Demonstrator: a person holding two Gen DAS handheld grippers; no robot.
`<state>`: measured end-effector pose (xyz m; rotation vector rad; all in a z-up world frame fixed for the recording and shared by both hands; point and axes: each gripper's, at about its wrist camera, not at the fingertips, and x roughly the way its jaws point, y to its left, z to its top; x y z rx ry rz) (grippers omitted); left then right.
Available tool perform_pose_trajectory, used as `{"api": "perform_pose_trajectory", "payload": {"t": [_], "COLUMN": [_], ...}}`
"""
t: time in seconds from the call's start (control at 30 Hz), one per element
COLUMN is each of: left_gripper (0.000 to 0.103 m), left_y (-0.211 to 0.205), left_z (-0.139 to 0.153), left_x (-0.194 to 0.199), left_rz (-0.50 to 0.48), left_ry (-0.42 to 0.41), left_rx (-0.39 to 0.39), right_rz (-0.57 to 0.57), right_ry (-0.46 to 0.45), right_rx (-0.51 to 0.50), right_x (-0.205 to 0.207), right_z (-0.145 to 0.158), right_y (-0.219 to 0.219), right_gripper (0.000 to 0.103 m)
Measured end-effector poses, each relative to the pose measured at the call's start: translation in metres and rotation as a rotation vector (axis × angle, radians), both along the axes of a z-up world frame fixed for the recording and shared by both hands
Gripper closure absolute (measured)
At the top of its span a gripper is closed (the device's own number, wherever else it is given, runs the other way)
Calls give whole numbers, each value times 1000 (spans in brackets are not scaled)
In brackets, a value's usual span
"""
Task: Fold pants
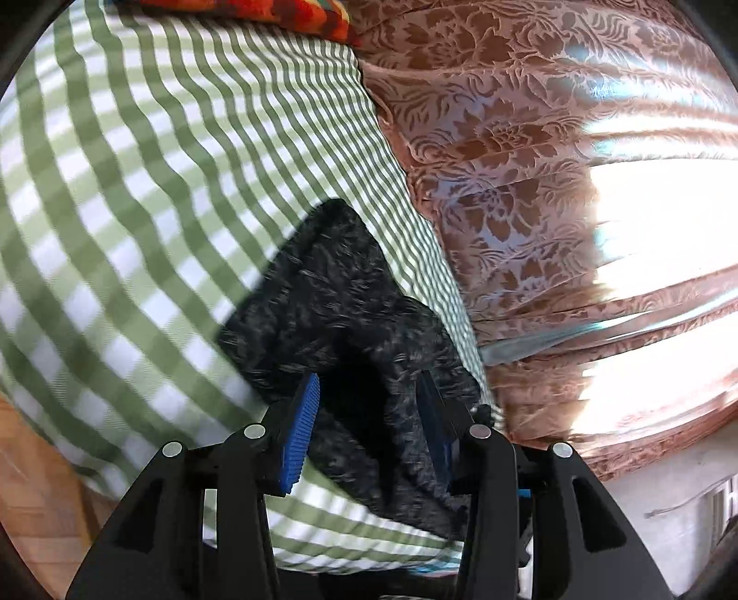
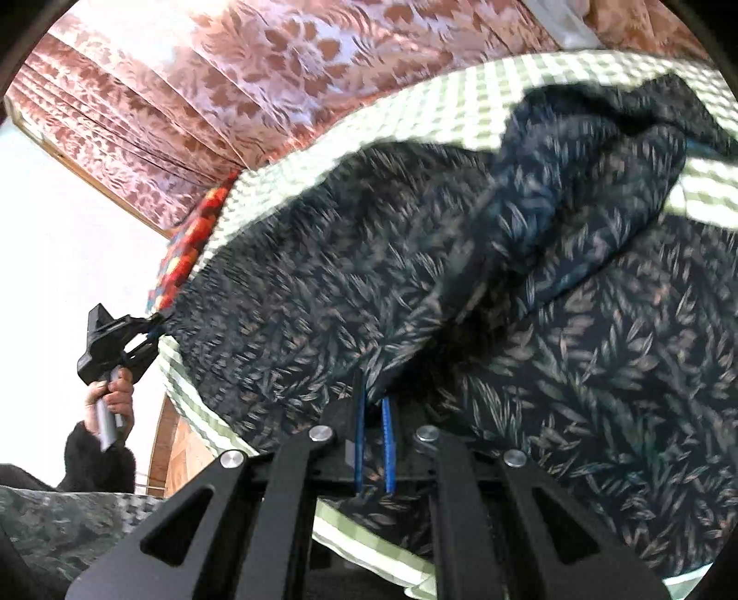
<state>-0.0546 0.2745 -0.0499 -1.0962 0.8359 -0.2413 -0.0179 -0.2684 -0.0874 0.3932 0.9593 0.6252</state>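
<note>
— Where are the pants found?
— Spread on the green-checked bed sheet, near its edge by the patterned curtain; soft dark fabric with a leaf print.
— And the tongs?
— The left tongs are spread wide around a fold; the right tongs are clamped on the cloth.

A bed covered in a green-and-white checked sheet fills most of the left wrist view. Beside it hangs a pink-brown curtain with a darker floral pattern, gathered in folds; strong daylight glows through it and washes part of it out to white. An orange-red patterned cloth lies at the far end of the bed. Wooden flooring shows below the bed's edge, and a pale wall stands under the curtain.
</note>
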Motion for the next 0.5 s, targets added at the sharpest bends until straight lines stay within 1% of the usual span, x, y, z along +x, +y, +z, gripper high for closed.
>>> {"api": "perform_pose_trajectory", "payload": {"t": [0.1,0.13,0.17,0.2,0.23,0.3,0.33,0.37,0.43,0.47,0.5], "left_gripper": [61,65,74,93,96,98,99,99,98,99,98], "left_y": [-9,-13,-16,-21,-23,-29,-33,-34,-36,-36,-36], "left_z": [-3,-4,-3,2,7,24,38,46,55,55,50], "left_x": [19,28,31,38,41,45,44,40,32,28,26], "left_rz": [7,18,24,28,27,9,-15,-30,-57,-73,-89], "left_ry": [29,43,48,46,36,-15,-70,-106,-139,-140,-118], "left_rx": [17,39,62,123,163,227,254,264,289,310,343], "right_rz": [13,25,37,46,59,70,75,82,91,86,80], "right_ry": [-53,-63,-64,-58,-41,4,21,34,50,58,70], "right_rx": [19,16,-1,-19,-41,-86,-112,-151,-198,-192,-177], "right_x": [-13,-18,-23,-26,-29,-29,-28,-27,-25,-24,-20], "right_z": [22,27,28,27,21,5,-3,-12,-25,-29,-32], "right_y": [-9,-13,-14,-13,-12,-4,-1,3,7,6,2], "right_gripper": [98,98,98,98,98,98,98,98,98,98,98]}}
